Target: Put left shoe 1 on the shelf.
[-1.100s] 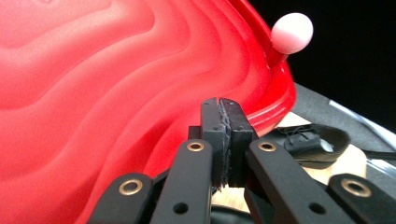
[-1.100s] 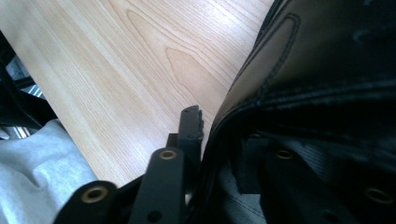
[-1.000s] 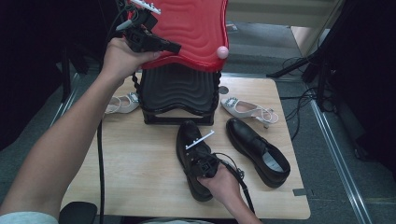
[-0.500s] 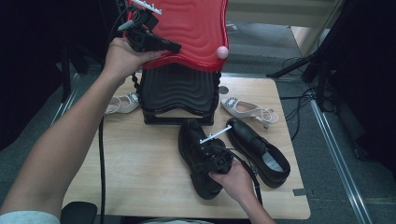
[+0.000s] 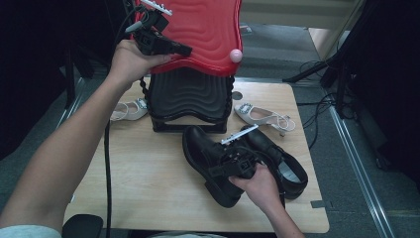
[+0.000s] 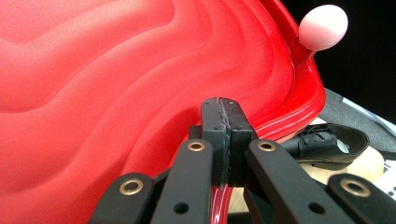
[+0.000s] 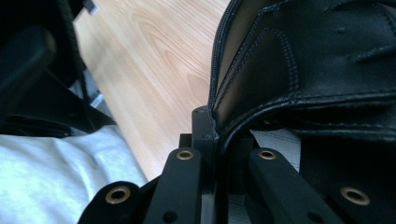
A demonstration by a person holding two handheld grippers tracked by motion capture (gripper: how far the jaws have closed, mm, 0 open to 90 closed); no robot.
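A wavy red lid [image 5: 203, 29] with a pink knob [image 5: 236, 55] stands raised over a ribbed black box [image 5: 190, 94]. My left gripper [image 5: 179, 49] is shut on the lid's lower rim. In the left gripper view its jaws [image 6: 219, 105] pinch that red edge [image 6: 116, 93], with the knob [image 6: 323, 27] at the upper right. A black leather shoe [image 5: 203, 148] lies in front of the box. My right gripper [image 5: 220, 171] is shut on its heel collar, and in the right gripper view the jaws [image 7: 212, 123] clamp the stitched leather rim [image 7: 303, 60].
A second black shoe [image 5: 277, 153] lies just right of the held one. One white sandal [image 5: 126, 110] is left of the box and another [image 5: 262, 116] is right of it. Bare wooden tabletop [image 5: 138, 183] spreads at the front left. Cables trail on the floor at right.
My right hand has moved right and up with the black shoe, which now sits closer to the second shoe. The left hand and the lid have stayed put.
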